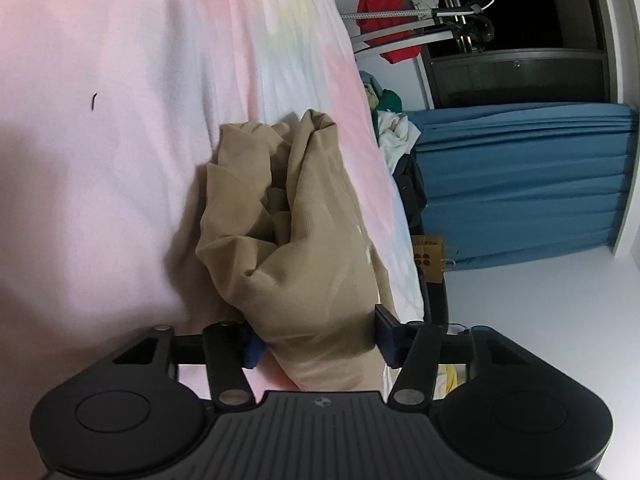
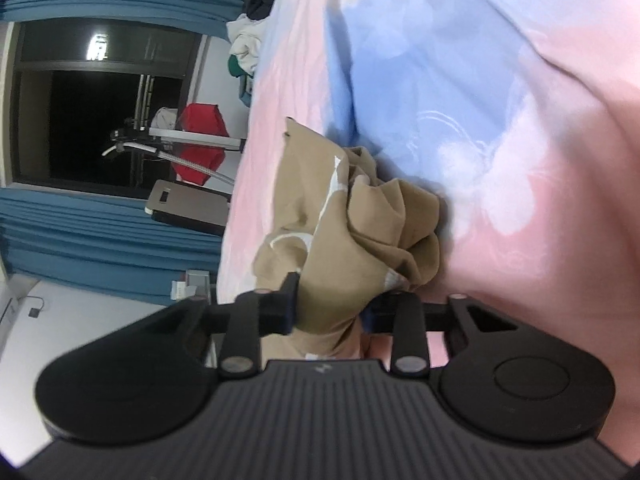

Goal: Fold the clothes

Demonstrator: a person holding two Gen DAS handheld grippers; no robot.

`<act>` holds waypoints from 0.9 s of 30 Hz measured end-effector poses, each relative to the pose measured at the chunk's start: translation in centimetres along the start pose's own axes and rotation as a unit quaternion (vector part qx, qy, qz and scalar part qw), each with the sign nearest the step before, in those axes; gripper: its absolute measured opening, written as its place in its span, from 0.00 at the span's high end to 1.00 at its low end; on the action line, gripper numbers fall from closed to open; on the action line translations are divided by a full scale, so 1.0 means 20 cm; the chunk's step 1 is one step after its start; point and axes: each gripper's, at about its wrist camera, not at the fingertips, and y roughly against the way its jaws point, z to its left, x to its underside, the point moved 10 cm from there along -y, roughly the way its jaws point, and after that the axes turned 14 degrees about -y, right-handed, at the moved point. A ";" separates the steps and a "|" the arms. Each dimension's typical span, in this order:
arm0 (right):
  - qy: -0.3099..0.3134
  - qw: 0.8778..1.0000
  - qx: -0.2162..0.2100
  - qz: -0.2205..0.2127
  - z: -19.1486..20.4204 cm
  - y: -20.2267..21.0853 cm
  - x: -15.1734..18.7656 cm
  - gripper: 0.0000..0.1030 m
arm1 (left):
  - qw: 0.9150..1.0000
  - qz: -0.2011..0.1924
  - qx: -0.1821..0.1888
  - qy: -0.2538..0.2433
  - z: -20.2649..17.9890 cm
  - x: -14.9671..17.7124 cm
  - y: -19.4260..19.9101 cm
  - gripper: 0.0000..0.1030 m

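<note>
Pinching the tan garment (image 1: pixel 296 240) in both jaws, left gripper (image 1: pixel 316 336) and right gripper (image 2: pixel 330 308), bunched lengthwise ahead over the bed (image 1: pixel 100 160).

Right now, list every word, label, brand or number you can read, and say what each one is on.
Brown paper bag beside the bed: dark printed letters and dots, turned and too blurred to read.
Left gripper body: a small round emblem, no letters.
Right gripper body: a faint mark, unreadable.
Tan garment: a white print, no readable text.
</note>
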 end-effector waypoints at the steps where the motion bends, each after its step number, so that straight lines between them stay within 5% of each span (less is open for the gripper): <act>1: 0.004 1.000 -0.002 0.000 0.01 0.00 0.00 0.73 | 1.000 -0.001 0.002 -0.001 -0.01 -0.01 -0.01 0.52; 7: 0.028 0.999 -0.045 -0.005 0.15 0.08 -0.02 0.76 | 1.000 -0.010 0.024 -0.007 -0.14 -0.06 -0.01 0.61; 13: 0.026 0.995 -0.096 -0.025 0.37 0.19 -0.16 0.76 | 0.998 -0.002 0.055 -0.028 -0.48 -0.15 -0.18 0.62; 21: 0.071 0.983 -0.122 -0.118 0.75 0.37 -0.71 0.76 | 0.992 0.045 0.104 -0.058 -1.11 -0.22 -0.84 0.63; 27: 0.118 0.966 -0.136 -0.184 0.96 0.45 -1.21 0.76 | 0.983 0.082 0.143 -0.082 -1.41 -0.12 -1.38 0.63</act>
